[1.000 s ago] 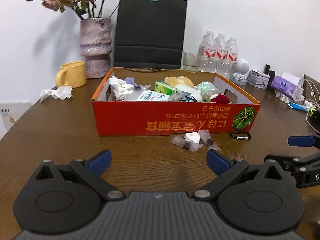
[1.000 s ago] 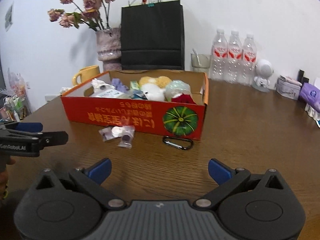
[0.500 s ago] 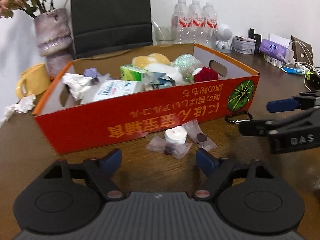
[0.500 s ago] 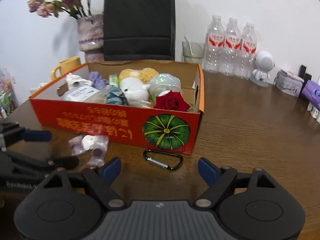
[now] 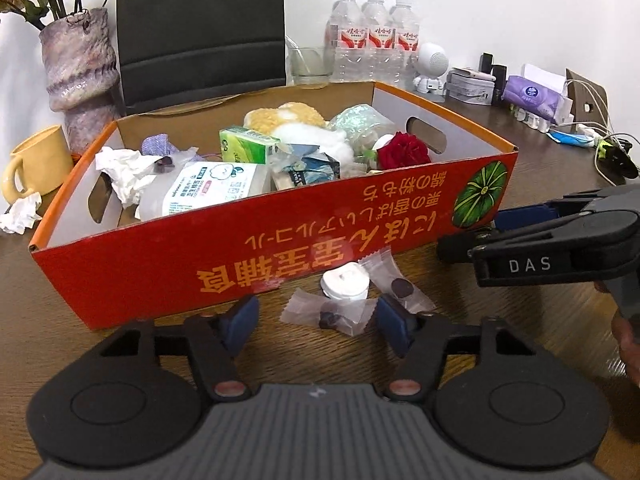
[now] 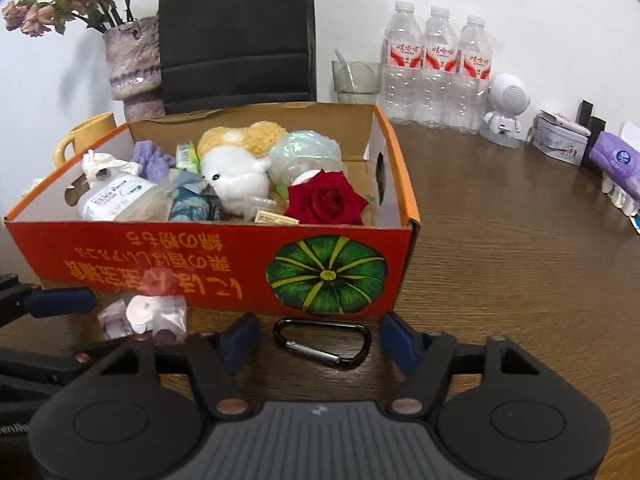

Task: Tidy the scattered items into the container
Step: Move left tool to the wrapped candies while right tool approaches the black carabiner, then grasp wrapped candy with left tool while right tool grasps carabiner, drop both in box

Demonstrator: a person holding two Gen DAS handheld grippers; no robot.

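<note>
Nearest to the left camera, the left gripper is about half open and holds nothing; its jaws have just been closing, and the clear packets with the small white round piece lie on the table between and just ahead of the blue pads, not yet pressed. The right gripper is also about half open and empty, its jaws have just been closing too, and the black carabiner lies flat on the wood between its fingers without touching them. Both loose things lie just in front of the red box, close to its front wall. I judge that the step in hand is the pick-up of these last scattered items, one for each hand. The next move, I think, calls for lowering each gripper a little more, closing on the packets and on the carabiner, then lifting over the front wall. Inside the box already lie a plush toy, a red rose and a pack of wipes, so free space is little
</note>
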